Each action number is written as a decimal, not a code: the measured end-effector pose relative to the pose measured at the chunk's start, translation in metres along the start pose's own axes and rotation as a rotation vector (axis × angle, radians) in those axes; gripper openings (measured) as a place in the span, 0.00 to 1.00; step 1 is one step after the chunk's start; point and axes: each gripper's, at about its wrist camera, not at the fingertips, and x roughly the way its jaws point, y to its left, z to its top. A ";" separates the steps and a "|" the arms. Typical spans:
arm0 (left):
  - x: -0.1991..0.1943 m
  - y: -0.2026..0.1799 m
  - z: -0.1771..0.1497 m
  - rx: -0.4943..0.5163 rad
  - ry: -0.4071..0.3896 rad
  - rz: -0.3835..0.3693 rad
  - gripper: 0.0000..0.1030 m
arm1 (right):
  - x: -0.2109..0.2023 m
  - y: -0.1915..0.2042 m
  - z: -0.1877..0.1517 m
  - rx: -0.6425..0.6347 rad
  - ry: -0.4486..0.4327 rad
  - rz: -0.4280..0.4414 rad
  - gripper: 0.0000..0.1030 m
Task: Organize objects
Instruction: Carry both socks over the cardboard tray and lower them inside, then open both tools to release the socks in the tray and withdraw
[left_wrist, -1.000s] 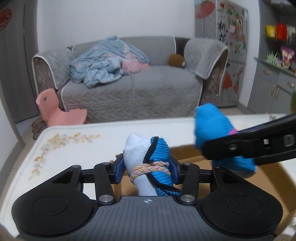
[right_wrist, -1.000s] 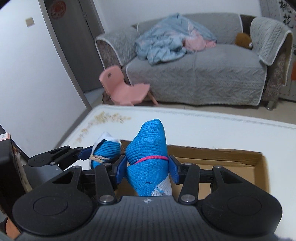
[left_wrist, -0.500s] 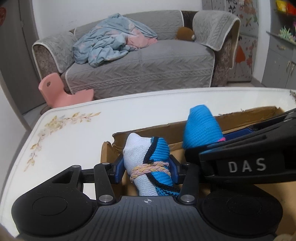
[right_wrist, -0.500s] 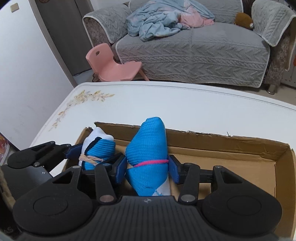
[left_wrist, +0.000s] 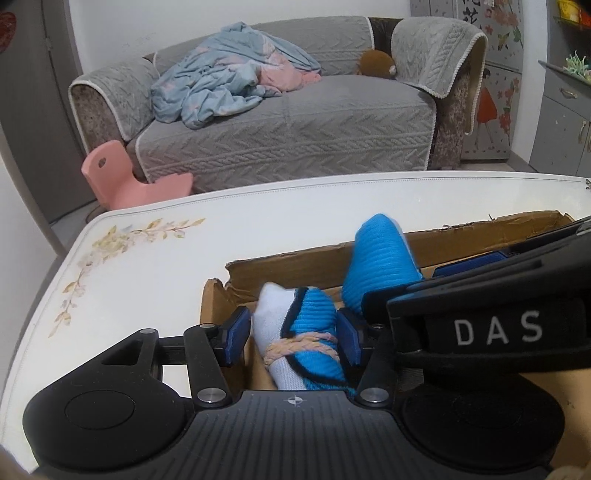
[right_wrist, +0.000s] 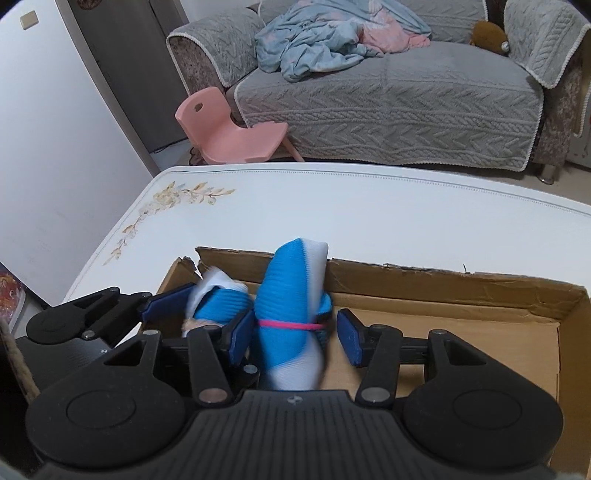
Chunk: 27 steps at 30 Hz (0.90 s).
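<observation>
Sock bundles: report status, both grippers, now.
Left gripper and right gripper opening, pads off. Braid-tied sock bundle and pink-banded sock bundle side by side in cardboard box. Nothing in the way.

Both grippers point forward and steeply downward, side by side and nearly touching. The left gripper (left_wrist: 291, 334) has its jaws opening, a gap showing beside its left pad. The right gripper (right_wrist: 295, 334) has its jaws opening too, its right pad standing clear.

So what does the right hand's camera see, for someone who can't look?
The right gripper is opening around a blue-and-white sock bundle tied with a pink band, inside a cardboard box on a white table. The left gripper has a second sock bundle beside it.
</observation>
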 end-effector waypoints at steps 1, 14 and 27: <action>-0.001 0.000 0.000 -0.001 -0.003 -0.005 0.59 | -0.001 0.000 0.001 0.001 -0.001 0.000 0.47; -0.019 0.005 0.001 -0.012 -0.021 -0.018 0.65 | -0.009 0.006 0.003 -0.004 -0.013 0.004 0.50; -0.057 0.018 -0.001 -0.032 -0.061 -0.016 0.70 | -0.035 0.027 -0.003 -0.032 -0.041 -0.003 0.56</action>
